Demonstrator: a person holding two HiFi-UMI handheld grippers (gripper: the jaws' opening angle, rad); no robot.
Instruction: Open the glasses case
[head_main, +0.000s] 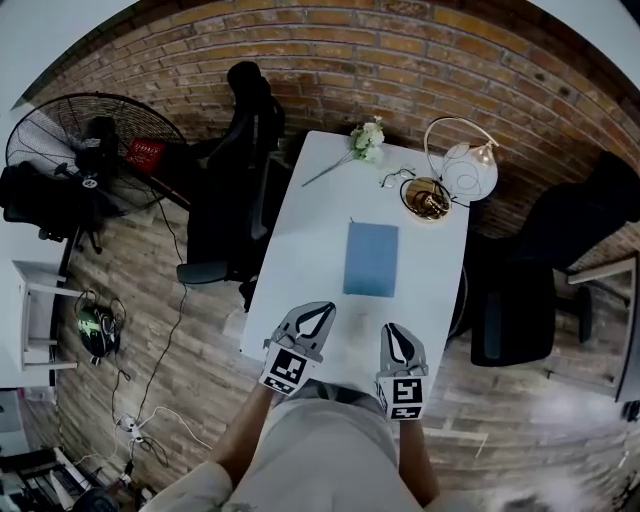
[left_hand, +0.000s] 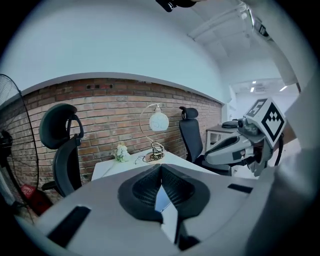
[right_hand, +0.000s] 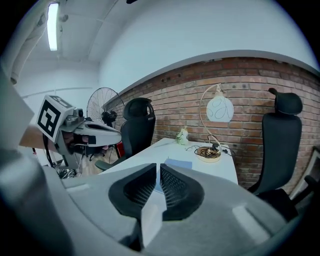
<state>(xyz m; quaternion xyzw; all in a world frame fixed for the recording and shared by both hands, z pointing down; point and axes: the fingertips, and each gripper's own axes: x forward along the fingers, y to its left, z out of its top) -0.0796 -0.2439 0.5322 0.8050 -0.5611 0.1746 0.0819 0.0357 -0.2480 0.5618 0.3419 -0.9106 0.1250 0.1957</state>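
The glasses case (head_main: 370, 259) is a flat blue rectangle that lies shut in the middle of the narrow white table (head_main: 310, 230); it also shows in the right gripper view as a blue slab (right_hand: 179, 163) beyond the jaws. Both grippers hover over the table's near end, short of the case and apart from it. My left gripper (head_main: 318, 315) (left_hand: 161, 167) has its jaws together with nothing between them. My right gripper (head_main: 395, 337) (right_hand: 157, 167) is likewise shut and empty, its pads a hair apart. Each gripper sees the other off to its side.
At the far end of the table stand a globe lamp (head_main: 470, 170), a gold dish (head_main: 426, 198), a pair of glasses (head_main: 395, 177) and a small flower (head_main: 367, 140). Black office chairs (head_main: 235, 170) (head_main: 520, 290) flank the table. A floor fan (head_main: 80, 150) stands at the left.
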